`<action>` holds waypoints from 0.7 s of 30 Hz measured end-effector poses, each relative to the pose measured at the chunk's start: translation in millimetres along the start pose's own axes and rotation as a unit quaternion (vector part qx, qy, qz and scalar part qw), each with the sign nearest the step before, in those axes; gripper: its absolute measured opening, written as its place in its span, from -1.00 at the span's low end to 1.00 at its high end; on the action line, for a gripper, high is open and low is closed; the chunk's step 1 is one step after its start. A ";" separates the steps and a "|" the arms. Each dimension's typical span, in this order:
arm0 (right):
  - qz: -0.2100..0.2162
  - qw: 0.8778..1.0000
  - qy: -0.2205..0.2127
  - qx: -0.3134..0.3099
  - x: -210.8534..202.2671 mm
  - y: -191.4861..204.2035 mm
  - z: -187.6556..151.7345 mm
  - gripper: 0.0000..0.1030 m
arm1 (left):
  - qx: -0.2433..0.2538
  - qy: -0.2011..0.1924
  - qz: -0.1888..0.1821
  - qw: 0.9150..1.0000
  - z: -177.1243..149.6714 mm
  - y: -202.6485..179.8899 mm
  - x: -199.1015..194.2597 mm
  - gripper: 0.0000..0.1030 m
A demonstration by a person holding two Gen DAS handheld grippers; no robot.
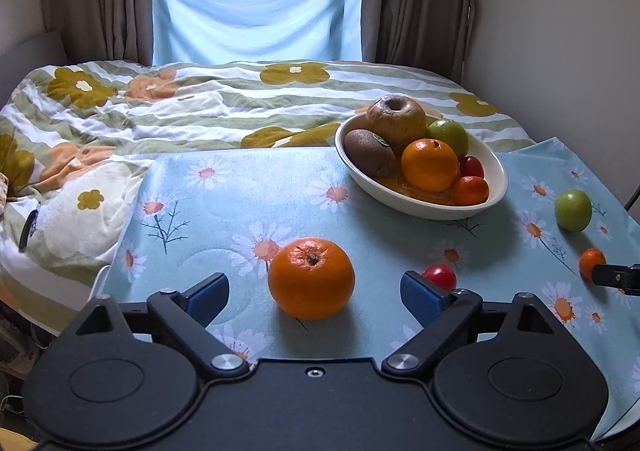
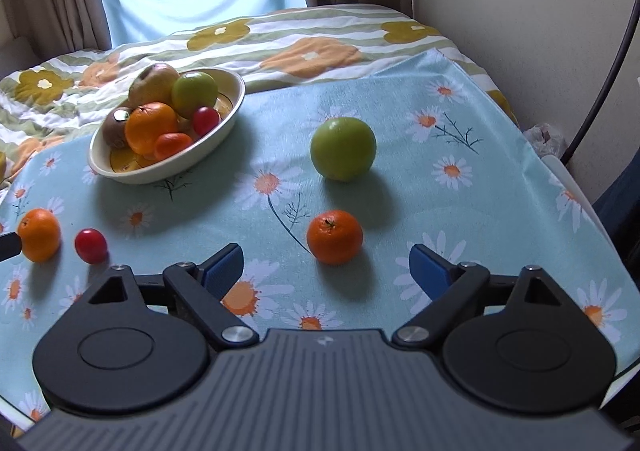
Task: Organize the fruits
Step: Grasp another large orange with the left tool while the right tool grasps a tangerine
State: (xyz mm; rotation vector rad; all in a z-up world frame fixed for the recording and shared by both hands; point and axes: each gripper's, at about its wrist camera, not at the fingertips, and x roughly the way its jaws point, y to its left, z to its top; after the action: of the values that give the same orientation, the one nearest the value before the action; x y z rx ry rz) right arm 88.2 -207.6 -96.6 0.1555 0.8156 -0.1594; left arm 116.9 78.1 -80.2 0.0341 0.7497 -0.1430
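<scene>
Behind everything lies the bed (image 1: 168, 107) under its striped quilt with mustard and orange flowers, and against it stands the counter (image 1: 248, 203), covered in a pale blue cloth printed with daisies. On the far part of that cloth sits the oval cream ceramic bowl (image 1: 496, 187), already holding a wrinkled brownish apple, a fuzzy brown kiwi, a green apple, an orange, a small mandarin and a red cherry tomato. My left fingers (image 1: 314, 293) are spread wide, their blue pads on either side of the large round orange (image 1: 311, 278) that rests on the cloth; neither pad touches it, so it lies loose between them. My right fingers (image 2: 326, 267) are likewise released, parted well wider than the small orange mandarin (image 2: 334, 237) lying on the cloth just ahead of them, with clear gaps on both sides. Beyond that mandarin, farther along the cloth, lies the smooth round green apple (image 2: 343, 149), standing apart from the bowl. Smallest of all is the glossy red cherry tomato (image 1: 440, 277), on the cloth just behind my left hand's right pad and near the large orange.
</scene>
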 end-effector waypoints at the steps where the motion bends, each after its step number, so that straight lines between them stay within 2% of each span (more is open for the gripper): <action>1: 0.000 1.000 0.002 0.001 3.6 0.0 -0.1 0.93 | -0.001 0.002 -0.002 1.000 0.6 0.2 4.3 0.77; 6: -0.005 1.000 0.006 -0.001 16.8 2.9 0.8 0.92 | -0.006 0.007 0.000 1.000 3.6 2.7 22.1 0.74; 7: -0.005 1.000 0.006 -0.001 18.8 3.6 1.4 0.91 | -0.006 0.010 0.001 1.000 3.9 2.9 25.6 0.69; 9: -0.005 1.000 0.008 -0.001 23.1 4.8 2.4 0.84 | -0.007 0.017 0.002 1.000 3.9 4.0 31.6 0.45; 14: -0.007 1.000 0.020 -0.006 33.0 7.2 5.5 0.68 | -0.011 0.030 0.003 0.999 2.9 6.7 39.3 0.26; 21: -0.011 0.999 0.029 -0.007 37.6 8.2 8.7 0.48 | -0.014 0.036 -0.003 0.999 2.7 8.4 36.8 0.23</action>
State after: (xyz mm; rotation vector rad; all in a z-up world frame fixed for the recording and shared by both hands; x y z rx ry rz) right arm 121.4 -204.4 -117.7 0.1387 0.8771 -0.1701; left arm 146.6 81.9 -103.4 0.0101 0.8233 -0.1373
